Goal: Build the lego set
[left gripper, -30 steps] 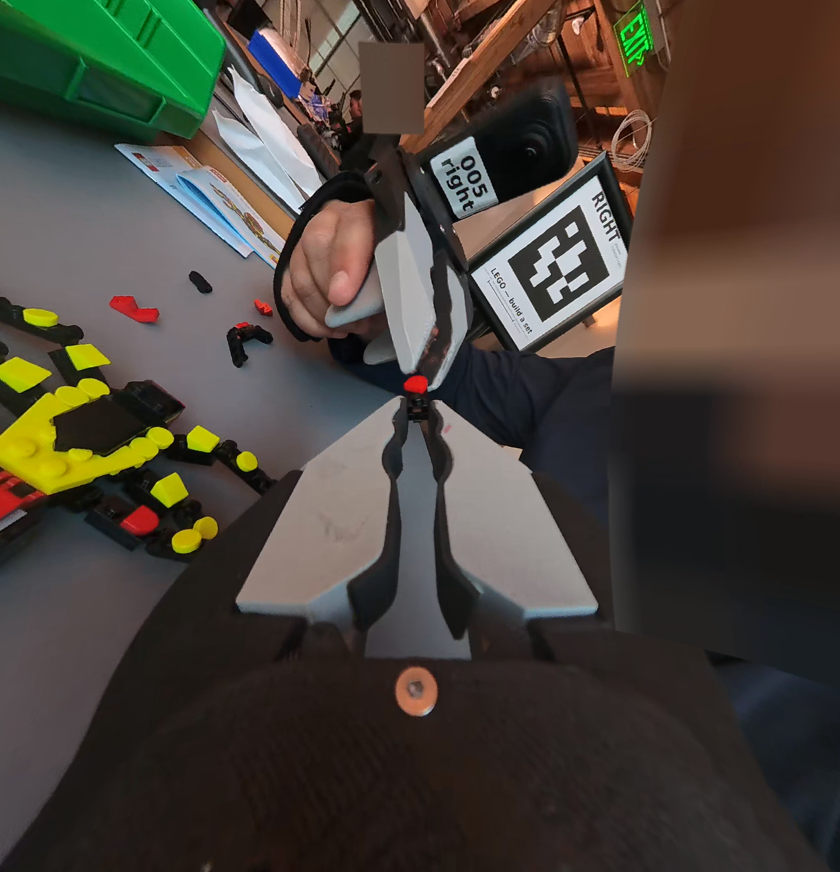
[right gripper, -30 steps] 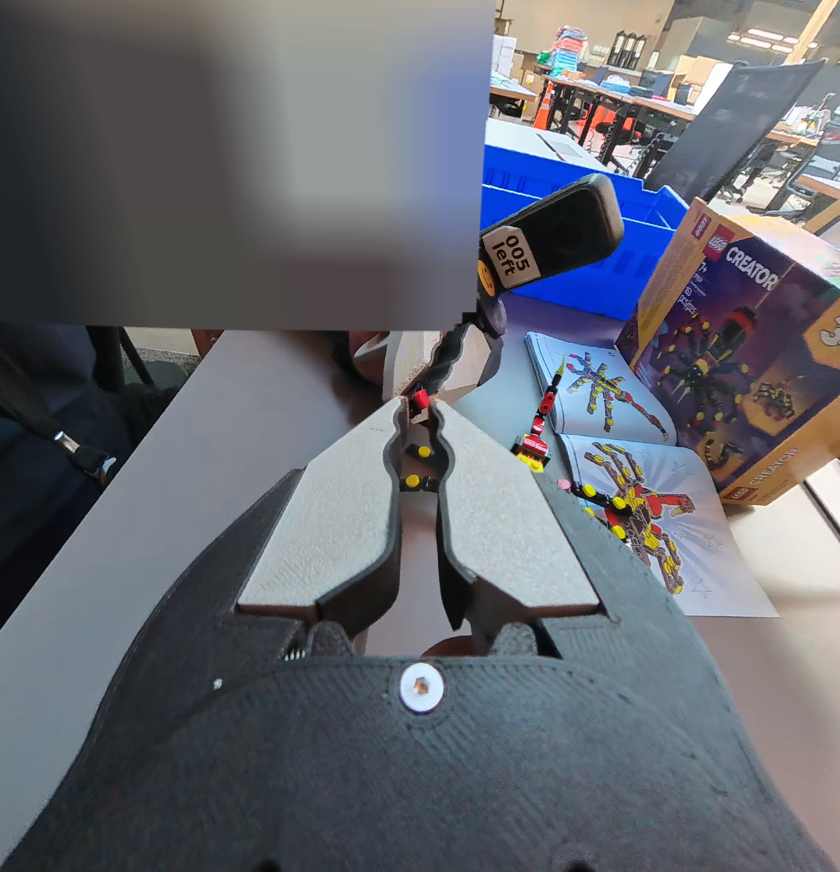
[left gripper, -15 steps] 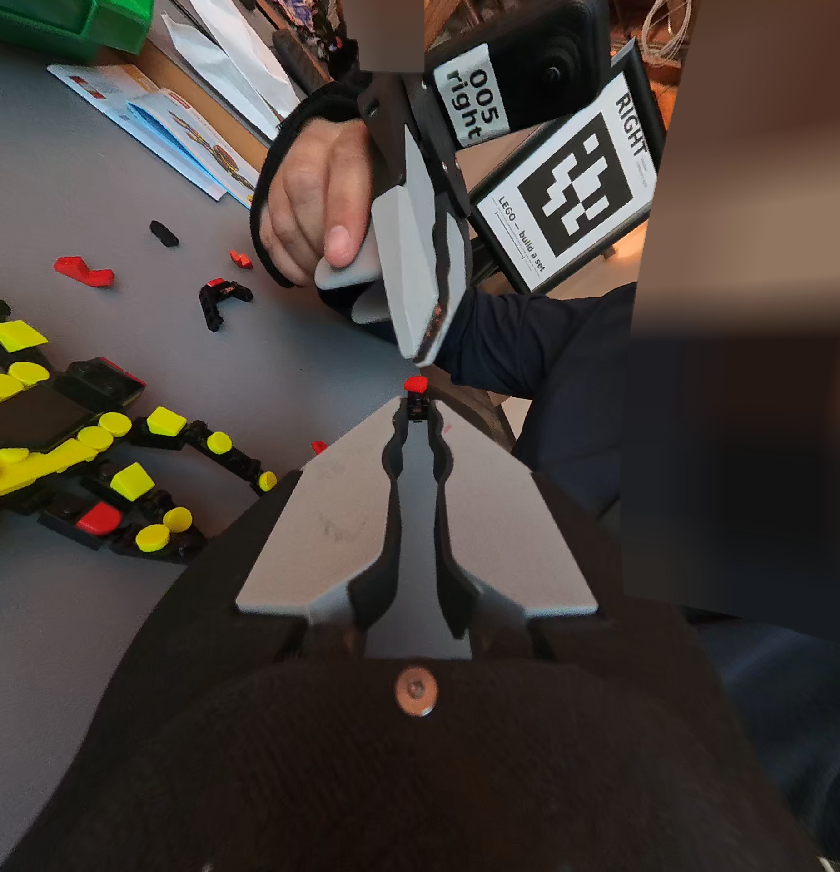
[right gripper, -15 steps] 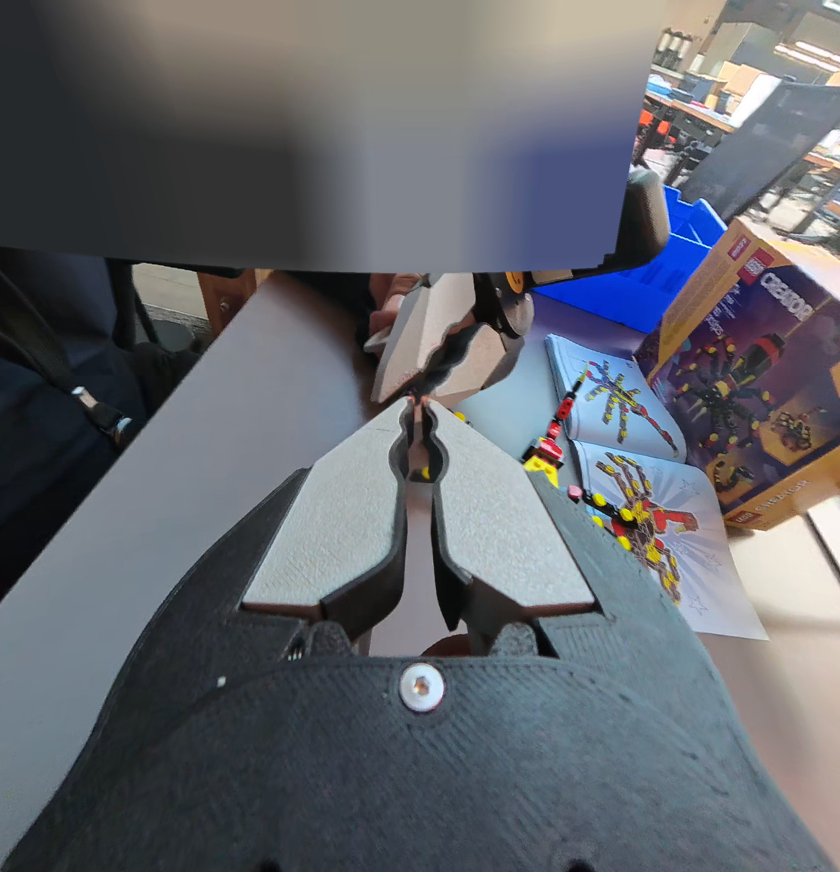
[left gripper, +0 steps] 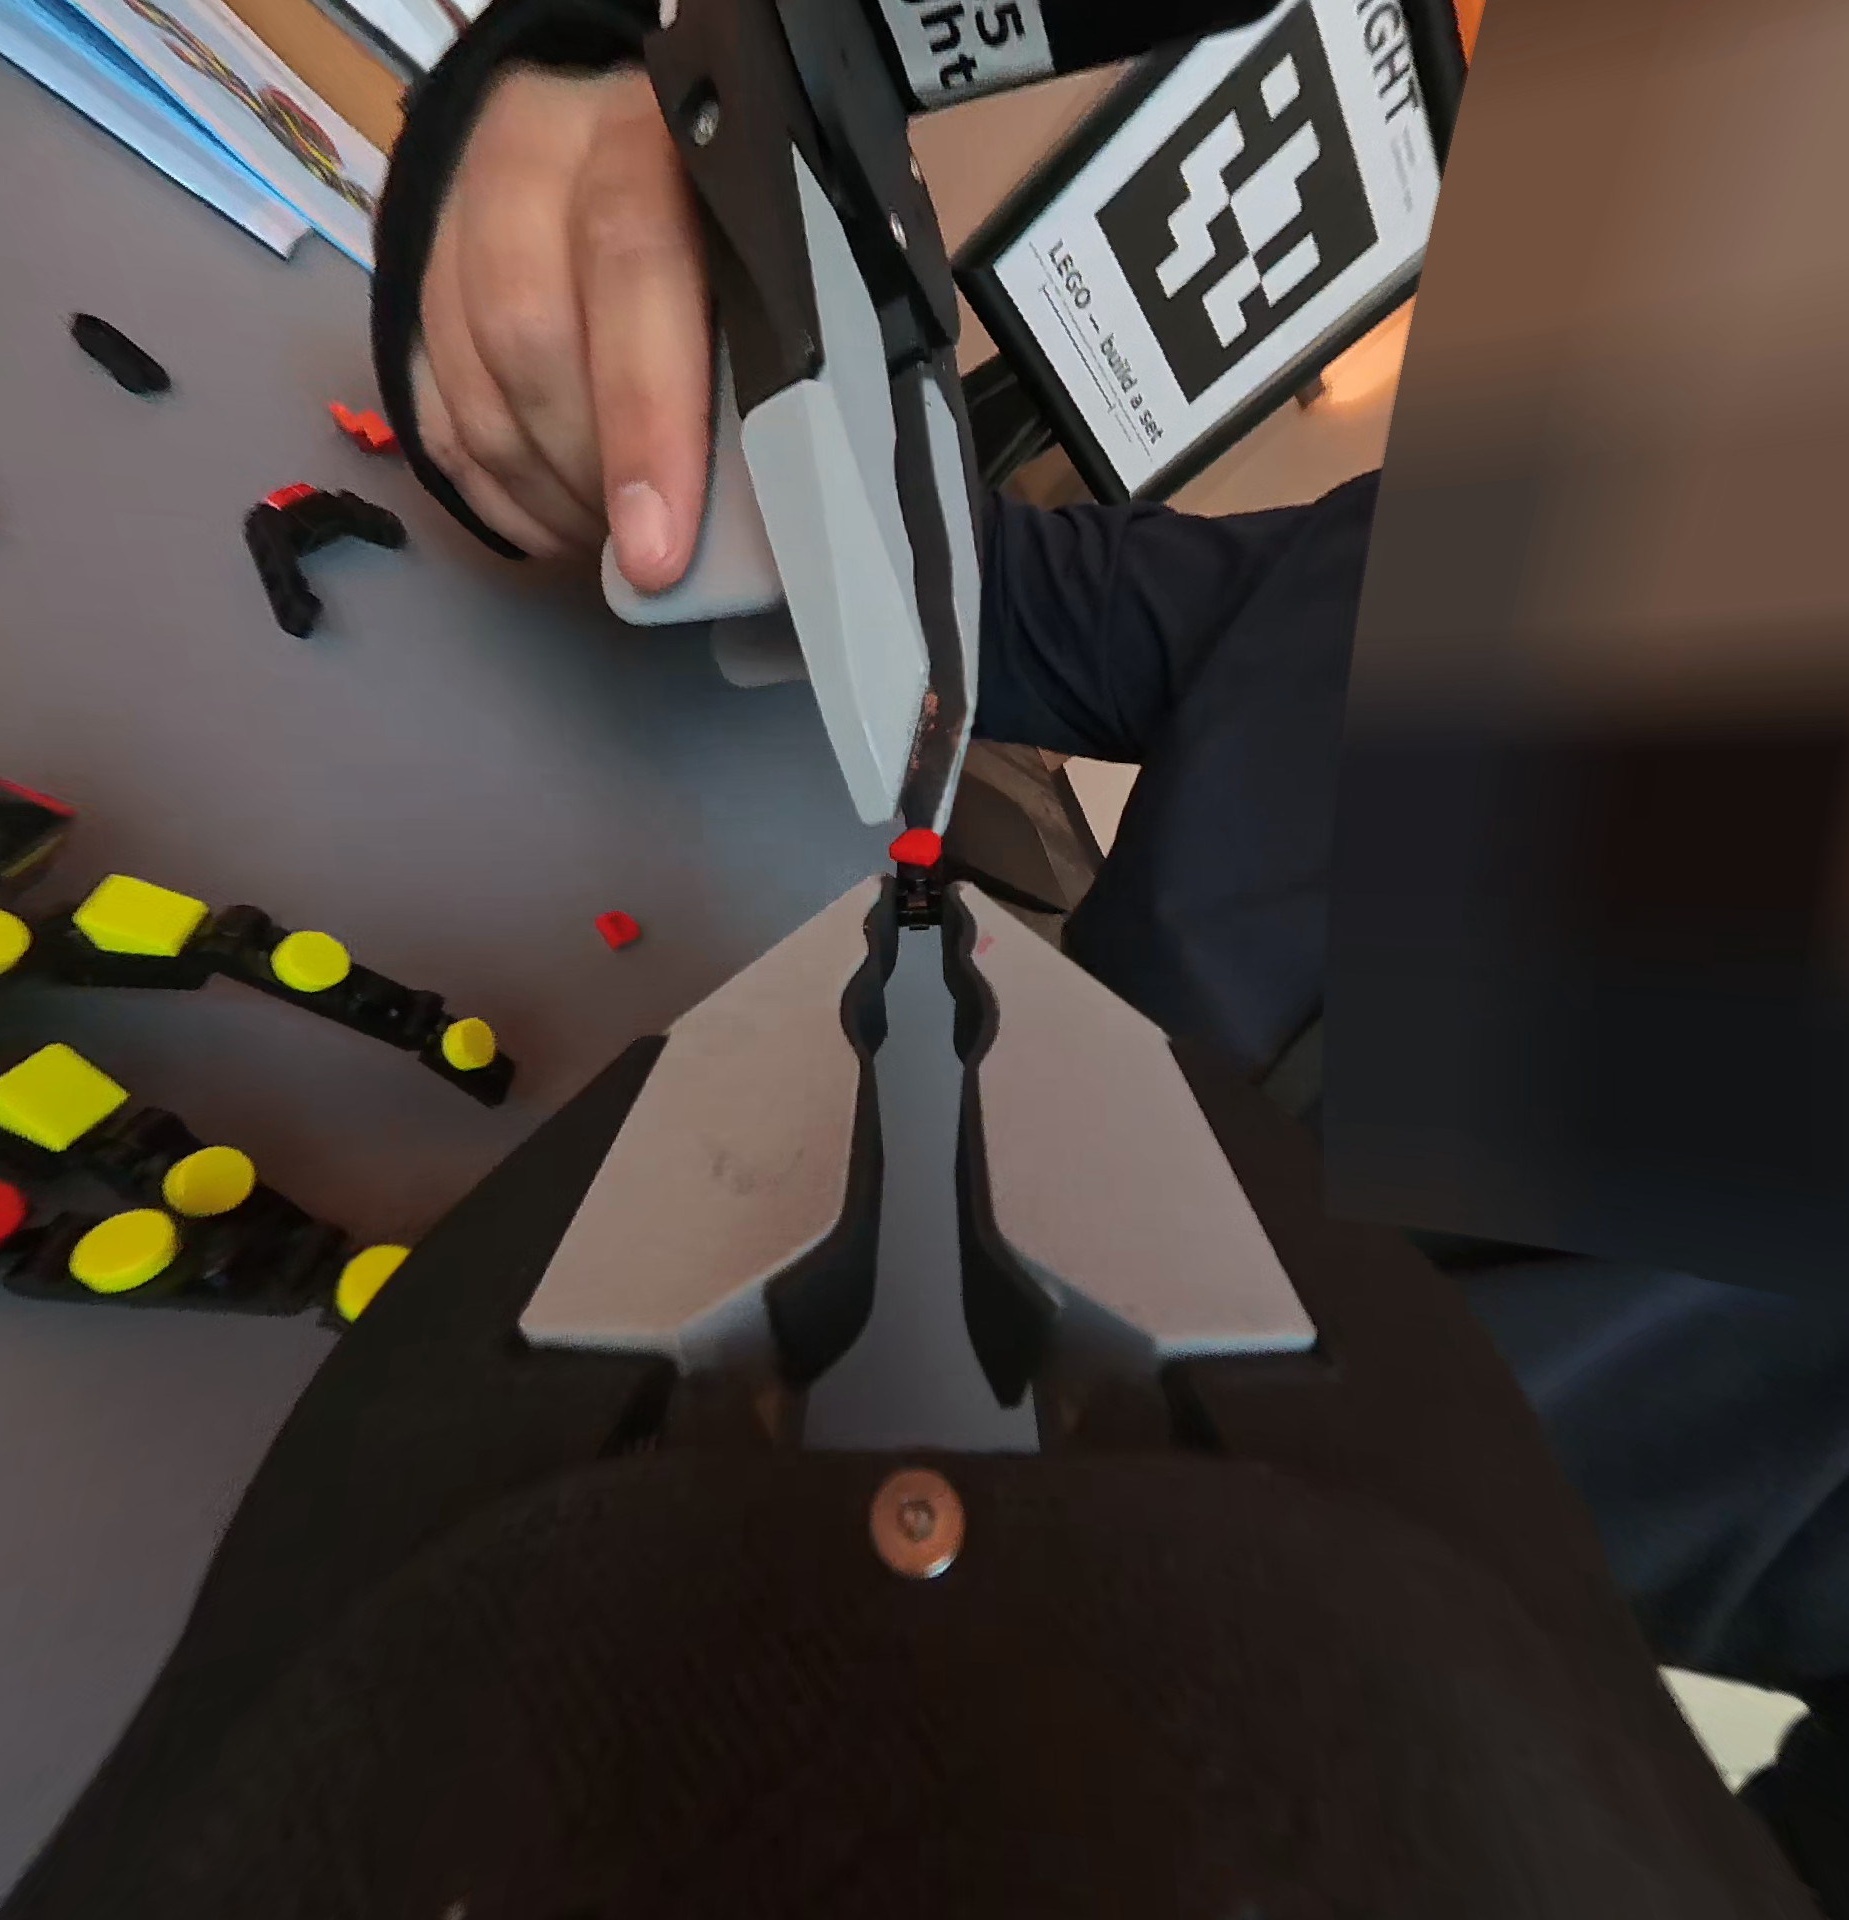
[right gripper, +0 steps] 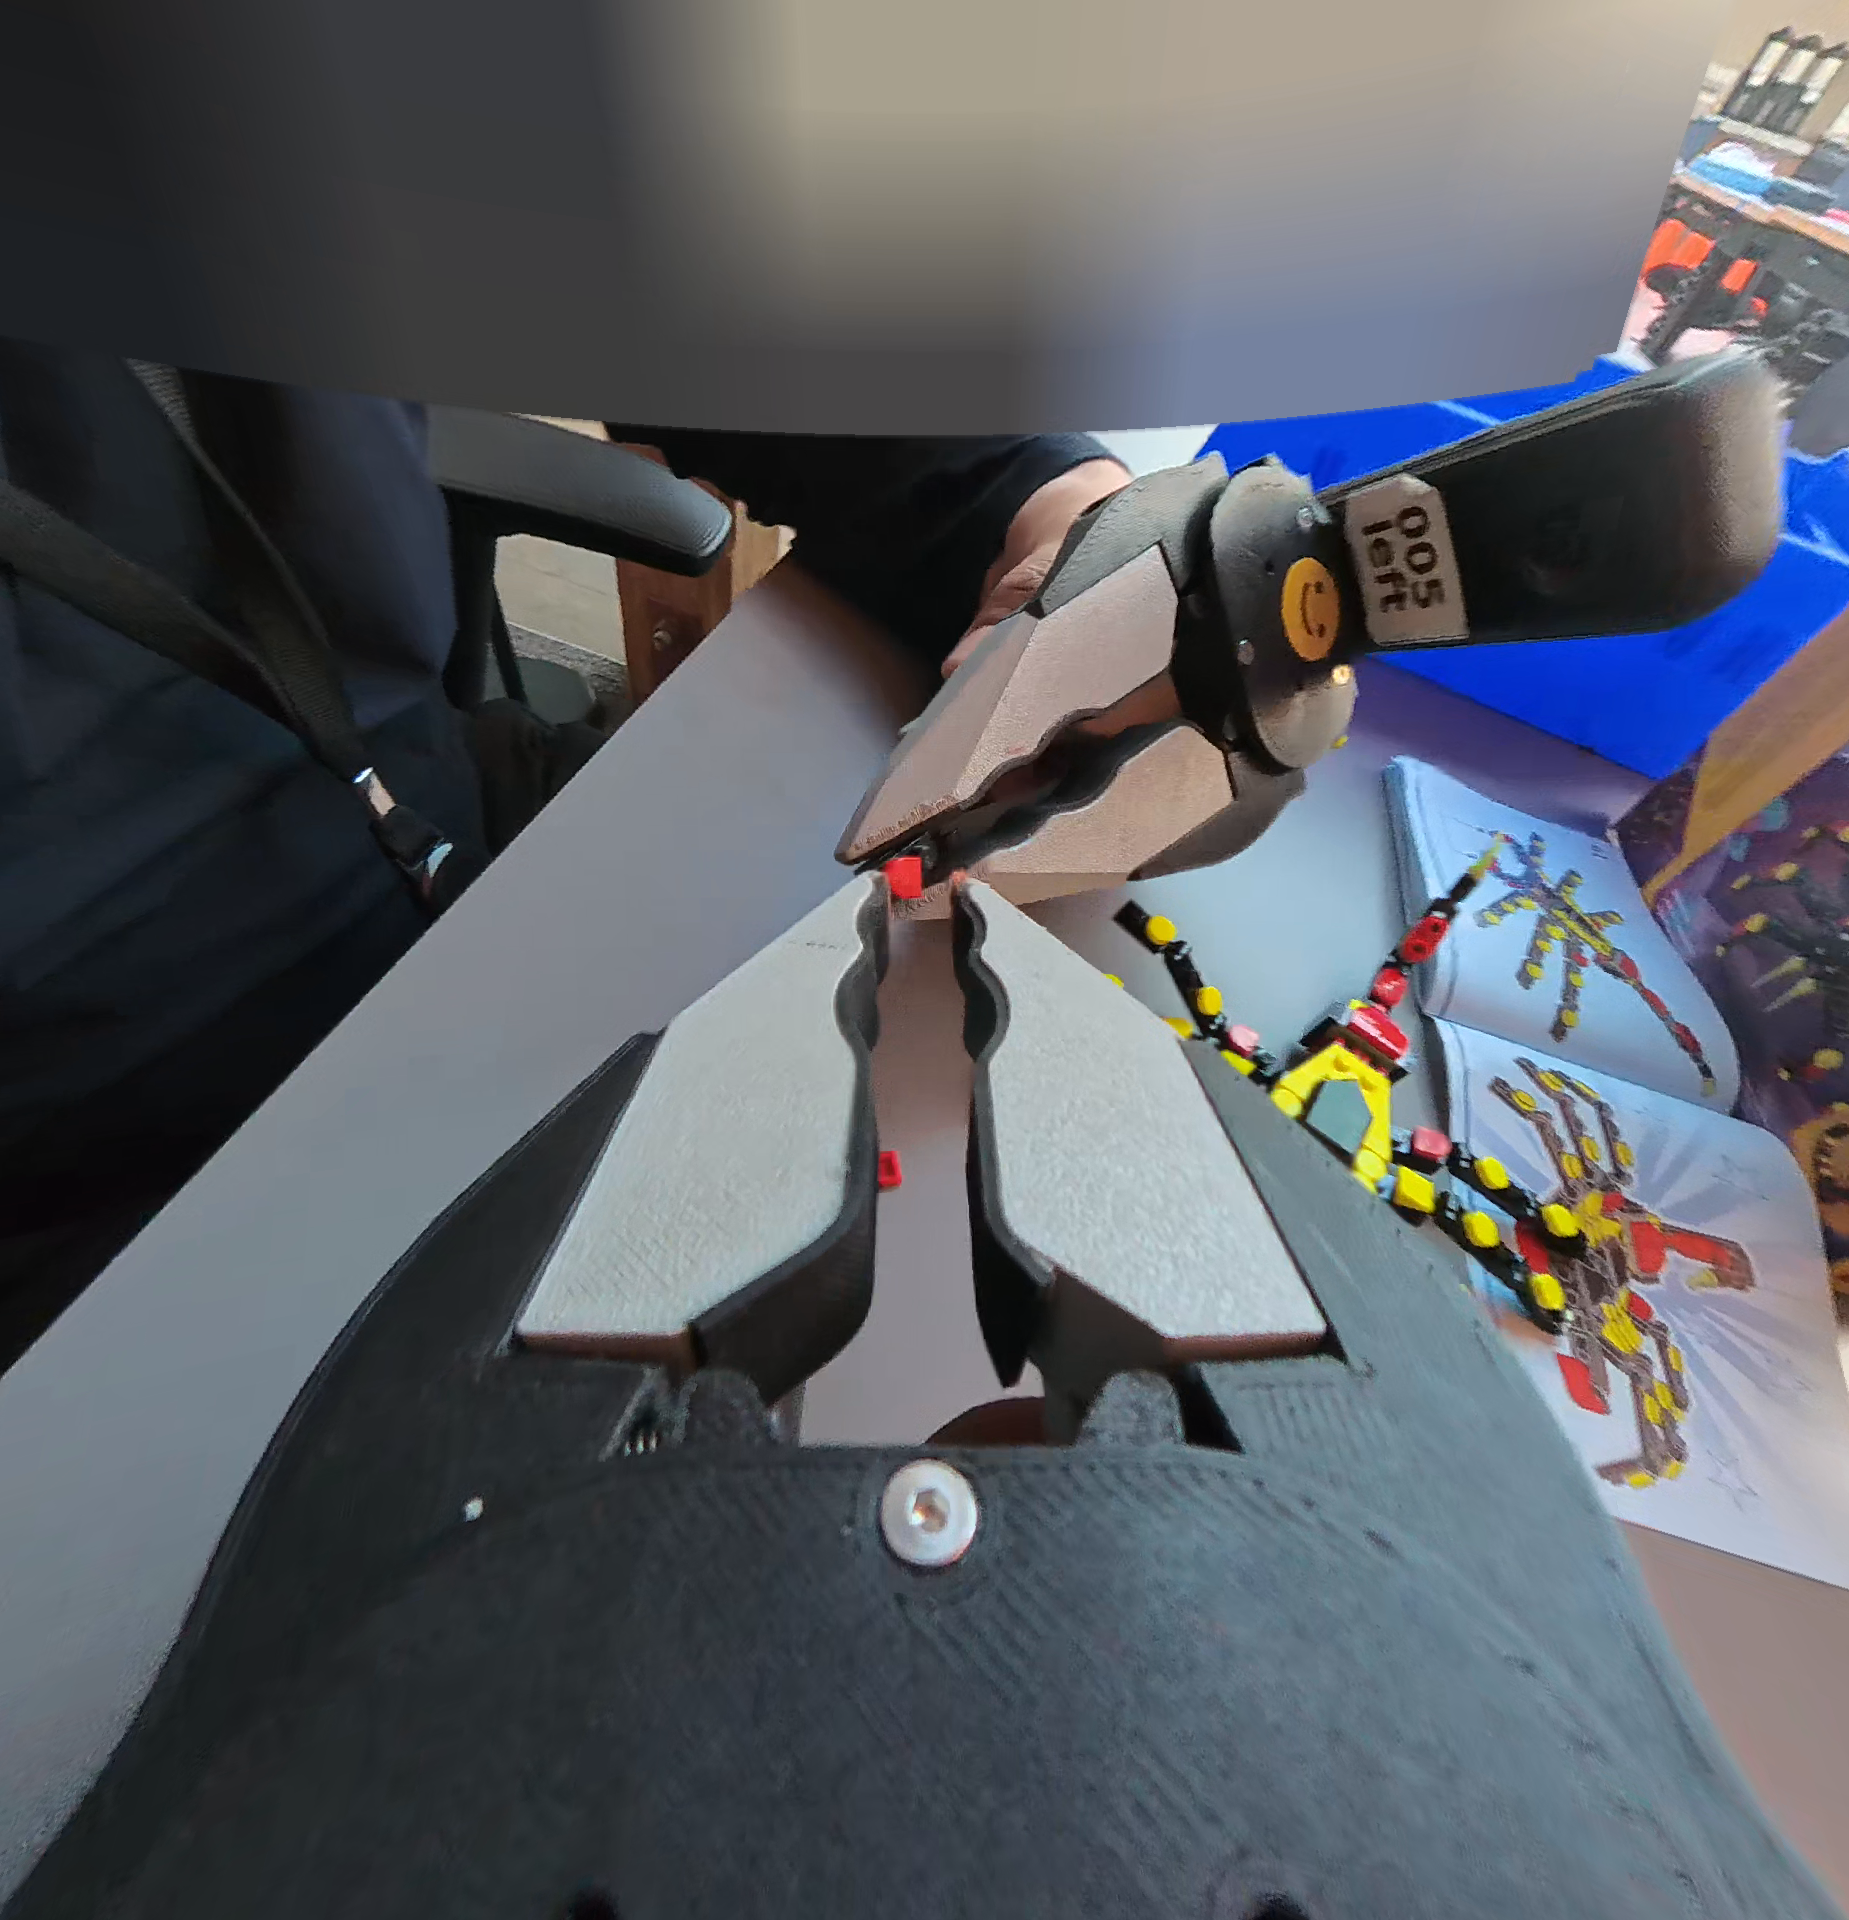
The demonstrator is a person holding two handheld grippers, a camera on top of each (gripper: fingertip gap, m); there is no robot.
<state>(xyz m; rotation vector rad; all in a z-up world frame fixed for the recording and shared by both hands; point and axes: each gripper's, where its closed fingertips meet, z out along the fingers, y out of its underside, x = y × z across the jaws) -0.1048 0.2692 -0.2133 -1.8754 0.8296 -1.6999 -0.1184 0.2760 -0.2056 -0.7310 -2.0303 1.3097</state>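
Observation:
My left gripper point(left gripper: 918, 906) is shut on a small black piece with a red top point(left gripper: 916, 850) and holds it above the grey table. It also shows in the right wrist view point(right gripper: 889, 852), with the red top point(right gripper: 906, 876) at its tip. My right gripper point(right gripper: 922, 902) has its jaws a narrow gap apart with nothing between them. Its left fingertip touches the red top. In the left wrist view it point(left gripper: 925, 810) comes down from above onto the red top. The black, yellow and red spider build point(right gripper: 1346, 1091) lies on the table, and its legs show in the left wrist view point(left gripper: 307, 966).
A loose red piece point(left gripper: 615, 928) lies under the grippers. A bent black piece point(left gripper: 307, 545), a red bit point(left gripper: 364, 428) and a black bit point(left gripper: 120, 353) lie farther off. An open instruction booklet point(right gripper: 1626, 1247), the set's box point(right gripper: 1782, 935) and a blue bin point(right gripper: 1626, 675) are at the right. A framed marker sign point(left gripper: 1232, 239) stands behind. The grippers are tip to tip, or close to it.
The right gripper, lifted off and shut half a second ago, has come back against the red top with its jaws slightly parted. The left gripper still holds the piece.

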